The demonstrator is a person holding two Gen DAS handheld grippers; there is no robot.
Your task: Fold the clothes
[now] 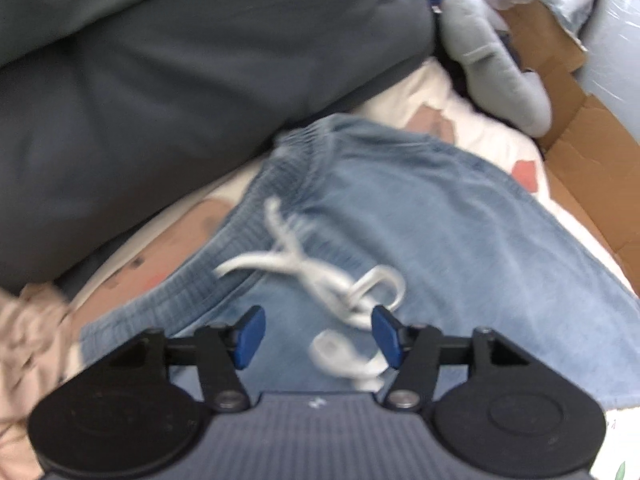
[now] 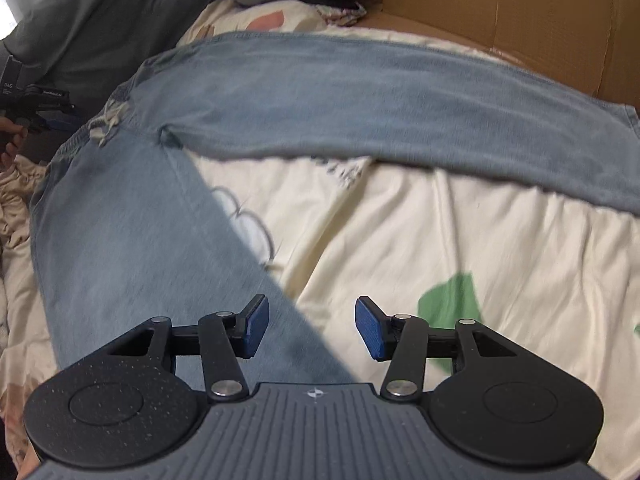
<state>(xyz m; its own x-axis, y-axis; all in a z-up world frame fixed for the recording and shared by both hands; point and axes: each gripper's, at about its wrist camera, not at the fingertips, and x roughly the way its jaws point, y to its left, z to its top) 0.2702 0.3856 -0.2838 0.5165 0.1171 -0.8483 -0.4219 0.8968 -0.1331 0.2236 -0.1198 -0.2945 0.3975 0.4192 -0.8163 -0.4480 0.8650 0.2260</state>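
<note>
While only the left wrist view shows the white drawstring point(image 1: 320, 276), blue trousers point(image 2: 132, 240) lie beneath both wide-open, empty jaws

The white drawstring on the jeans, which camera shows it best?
The left wrist view. There the white drawstring lies knotted and looped on the jeans just below the waistband, right ahead of the open left gripper. The right wrist view shows both legs spread apart, but the drawstring cannot be made out there.

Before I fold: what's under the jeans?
A cream printed sheet lies under the jeans, showing between the spread legs. What the denim covers can't be seen.
</note>
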